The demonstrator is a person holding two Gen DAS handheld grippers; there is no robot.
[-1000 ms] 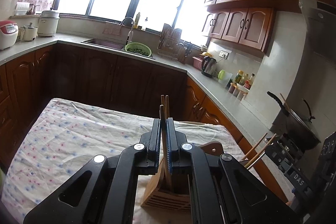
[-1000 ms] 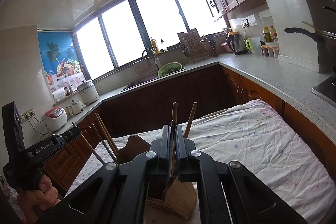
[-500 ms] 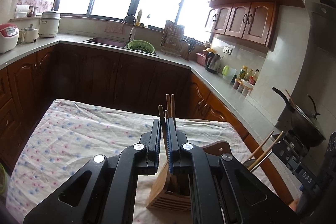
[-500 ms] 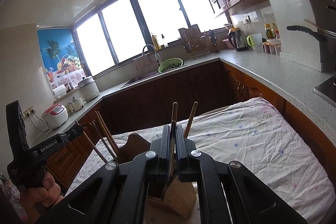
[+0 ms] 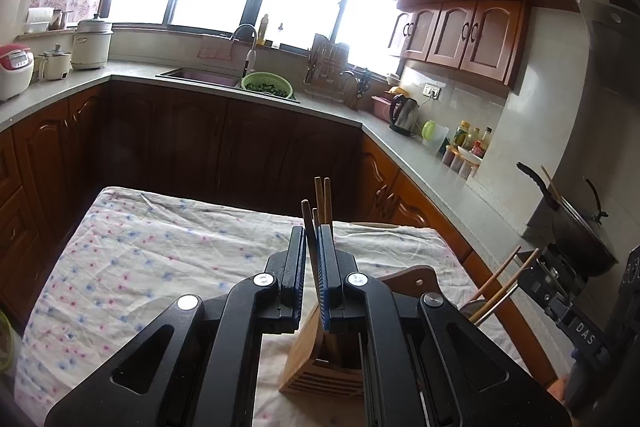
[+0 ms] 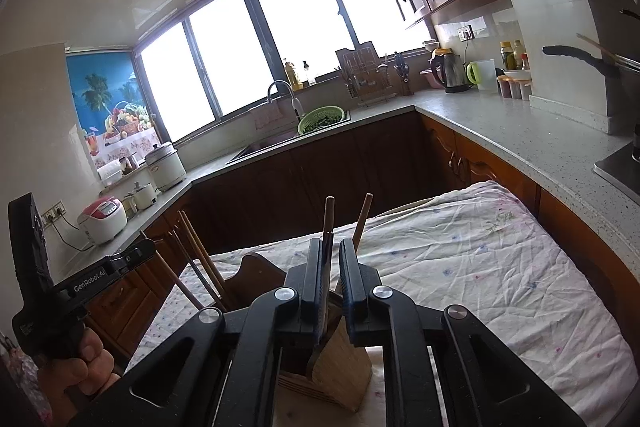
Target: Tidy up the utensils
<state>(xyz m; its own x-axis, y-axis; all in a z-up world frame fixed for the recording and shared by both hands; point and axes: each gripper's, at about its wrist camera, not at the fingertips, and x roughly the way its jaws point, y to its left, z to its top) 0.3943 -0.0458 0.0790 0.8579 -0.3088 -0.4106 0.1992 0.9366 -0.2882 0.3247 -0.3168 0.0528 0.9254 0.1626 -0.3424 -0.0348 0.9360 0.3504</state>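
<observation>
Left wrist view: left gripper (image 5: 313,241) is nearly closed, pinching a brown chopstick (image 5: 307,217).
Chopstick axis: near upright, top tilted slightly left, lower end in the wooden holder (image 5: 325,373).
Table (image 5: 160,247): floral cloth, holder on it.
Right gripper (image 6: 335,251): jaws just opening; a chopstick (image 6: 329,217) stands upright against its left pad, free of the right pad.

Left view: rides behind left tongs (image 5: 313,259), facing slightly down over the wooden holder (image 5: 324,367) close below the tips. Right view: same from right tongs (image 6: 334,267). Shared ahead: holder, cloth-covered table (image 5: 160,259), sink (image 5: 200,77), windows.
</observation>
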